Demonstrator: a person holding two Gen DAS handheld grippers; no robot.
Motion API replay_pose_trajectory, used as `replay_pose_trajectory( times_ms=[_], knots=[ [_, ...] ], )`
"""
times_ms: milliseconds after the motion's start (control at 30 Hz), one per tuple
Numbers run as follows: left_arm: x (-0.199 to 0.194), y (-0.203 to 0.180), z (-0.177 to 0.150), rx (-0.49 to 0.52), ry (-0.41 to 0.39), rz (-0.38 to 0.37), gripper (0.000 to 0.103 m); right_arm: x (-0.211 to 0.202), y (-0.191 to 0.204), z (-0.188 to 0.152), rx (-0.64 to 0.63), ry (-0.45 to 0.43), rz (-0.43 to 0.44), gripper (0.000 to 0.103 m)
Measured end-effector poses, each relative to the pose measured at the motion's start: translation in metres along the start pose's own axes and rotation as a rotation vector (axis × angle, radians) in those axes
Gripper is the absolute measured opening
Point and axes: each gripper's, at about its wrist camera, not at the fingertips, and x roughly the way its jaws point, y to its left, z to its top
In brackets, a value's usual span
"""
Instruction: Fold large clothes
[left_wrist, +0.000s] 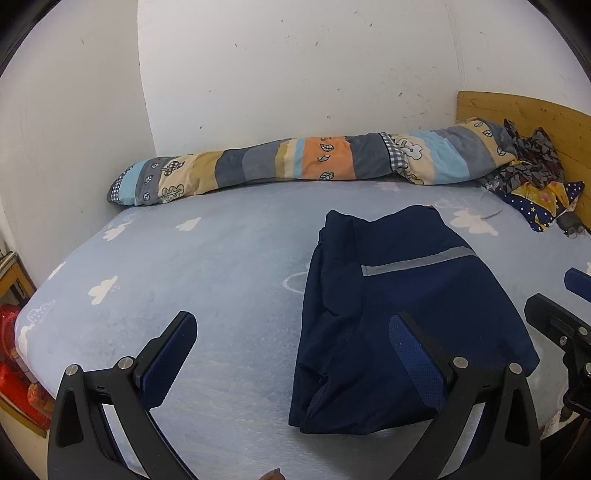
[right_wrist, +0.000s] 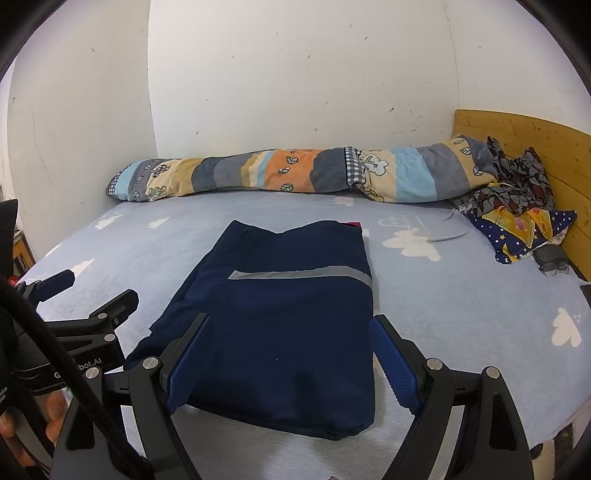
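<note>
A navy garment (right_wrist: 284, 325) lay folded into a compact rectangle on the bed (right_wrist: 461, 314), its grey stripe (right_wrist: 299, 275) facing up, near the front edge of the cloud-print sheet. Both grippers hovered just above it with jaws spread wide and nothing between the pads: the right gripper (right_wrist: 291, 365) straddled the garment's near end, while the left gripper (left_wrist: 291, 354) hung over its left edge, one finger above bare sheet. Judging by the tidy layers and squared sides, the folding looked largely done; at most one more fold or a smoothing pass seemed left. A striped bolster (left_wrist: 295, 162) ran along the wall, and loose clothes (left_wrist: 532, 173) sat heaped against the headboard (left_wrist: 517, 110), well apart from the garment.
</note>
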Motion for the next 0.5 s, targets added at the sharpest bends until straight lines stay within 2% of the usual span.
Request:
replay_pose_trajectory(
  times_ms=[200,367,500],
  knots=[
    [0.0040,-0.0019,0.0002,0.011,0.025,0.013,0.103,-0.0009,-0.0020,0.0003,0.002,-0.001,-0.001,0.089],
    [0.0006,-0.0062,-0.0003,0.038,0.008,0.031,0.103,0.0000,-0.0026,0.0008,-0.002,0.001,0.000,0.089],
    [0.0011,-0.0079,-0.0011,0.048,0.025,0.014,0.103,-0.0007,-0.0027,0.0008,0.002,-0.001,-0.003,0.089]
  ],
)
